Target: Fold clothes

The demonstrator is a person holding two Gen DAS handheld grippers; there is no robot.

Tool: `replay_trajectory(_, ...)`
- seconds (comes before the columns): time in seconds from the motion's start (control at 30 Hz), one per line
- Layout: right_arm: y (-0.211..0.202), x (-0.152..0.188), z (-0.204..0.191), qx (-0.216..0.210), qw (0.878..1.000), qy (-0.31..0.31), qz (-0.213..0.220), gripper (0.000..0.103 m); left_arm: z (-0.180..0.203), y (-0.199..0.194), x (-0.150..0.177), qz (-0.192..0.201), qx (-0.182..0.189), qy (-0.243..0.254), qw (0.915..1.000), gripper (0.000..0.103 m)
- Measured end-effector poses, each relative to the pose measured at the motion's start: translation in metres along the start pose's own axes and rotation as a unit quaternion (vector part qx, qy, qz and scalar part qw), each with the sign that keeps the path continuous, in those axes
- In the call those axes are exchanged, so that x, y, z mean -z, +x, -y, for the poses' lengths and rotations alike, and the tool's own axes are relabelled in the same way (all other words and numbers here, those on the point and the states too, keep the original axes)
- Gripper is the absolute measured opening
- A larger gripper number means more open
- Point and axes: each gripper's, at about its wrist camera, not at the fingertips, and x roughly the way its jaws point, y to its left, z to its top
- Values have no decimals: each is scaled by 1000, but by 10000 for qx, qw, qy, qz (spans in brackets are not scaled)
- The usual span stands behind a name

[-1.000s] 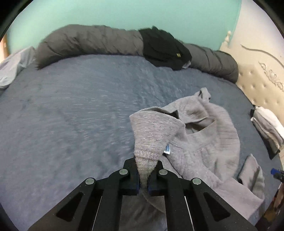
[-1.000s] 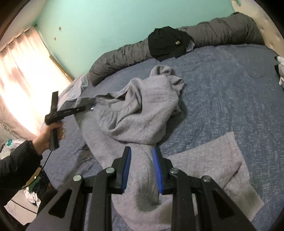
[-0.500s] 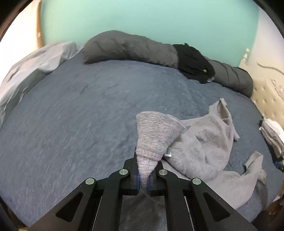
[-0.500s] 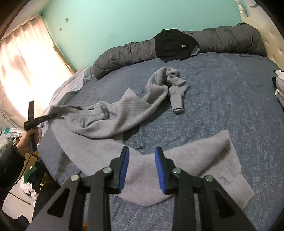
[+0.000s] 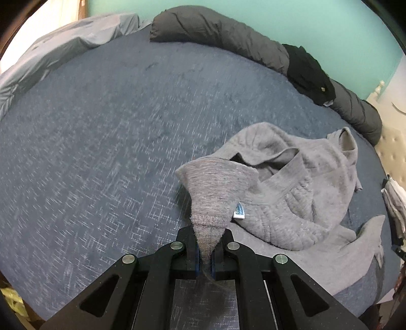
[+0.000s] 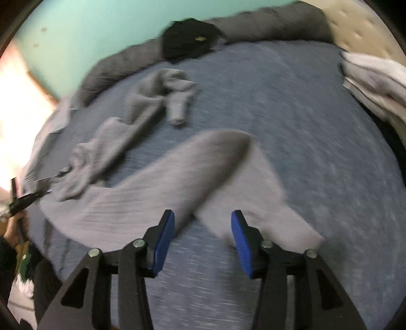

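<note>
Left wrist view carries the only writing: a small blue-and-white tag (image 5: 239, 211) sewn inside the grey sweater (image 5: 291, 193), just ahead and right of the tool, with lettering too small to read. The left gripper (image 5: 206, 256) is clamped shut on a ribbed hem of that sweater, which rises from between the blue pads as a knit cone. Beyond it the rest of the garment lies in a rumpled heap on the blue bedspread (image 5: 101, 142), ahead and to the right of the tool. Its weave is a soft, flecked knit with fine ribbing across the body; the bedspread shows a coarse cross-hatched texture.

At the far edge a long dark grey rolled duvet (image 5: 228, 38) runs along the mint wall, with a black garment (image 5: 308, 73) draped over it. A pale blue sheet (image 5: 50, 50) is bunched far left.

Right wrist view, heavily blurred, shows what the other does not: a person's hand (image 6: 14, 228) at the far left holding the other tool, and folded pale clothes (image 6: 373, 78) stacked far right near a tufted cream headboard (image 6: 355, 22). On the black garment (image 6: 189, 42) a small gold mark shows, unreadable. The right gripper (image 6: 203, 236) stands wide open with nothing between its blue pads (image 6: 163, 241); a flat sweater panel (image 6: 177, 182) lies on the bedspread just ahead of the fingertips.
</note>
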Motion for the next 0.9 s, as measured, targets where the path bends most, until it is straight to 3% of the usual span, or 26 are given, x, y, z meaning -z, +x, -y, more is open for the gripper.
replay_trajectory(0.17,15,6,37,409,9976,486,-263,63,1,12,3,-84,-50,11,10000,6)
replay_trajectory(0.3,33,7,48,727,9950,509,-456,73,2,18,9,-118,-109,-16,9999,6)
replay_trajectory(0.4,49,7,55,906,9928,438,-656,74,1,21,11,-155,-145,-62,9998,6)
replay_trajectory(0.6,56,8,53,1054,9922,160,-654,73,6,24,11,-188,-202,-22,9996,6)
replay_trajectory(0.73,58,14,44,1035,9920,-274,-666,63,11,26,9,-205,-230,23,9995,6)
replay_trajectory(0.9,56,22,43,986,9918,-516,-635,39,18,26,7,-196,-225,60,9995,6)
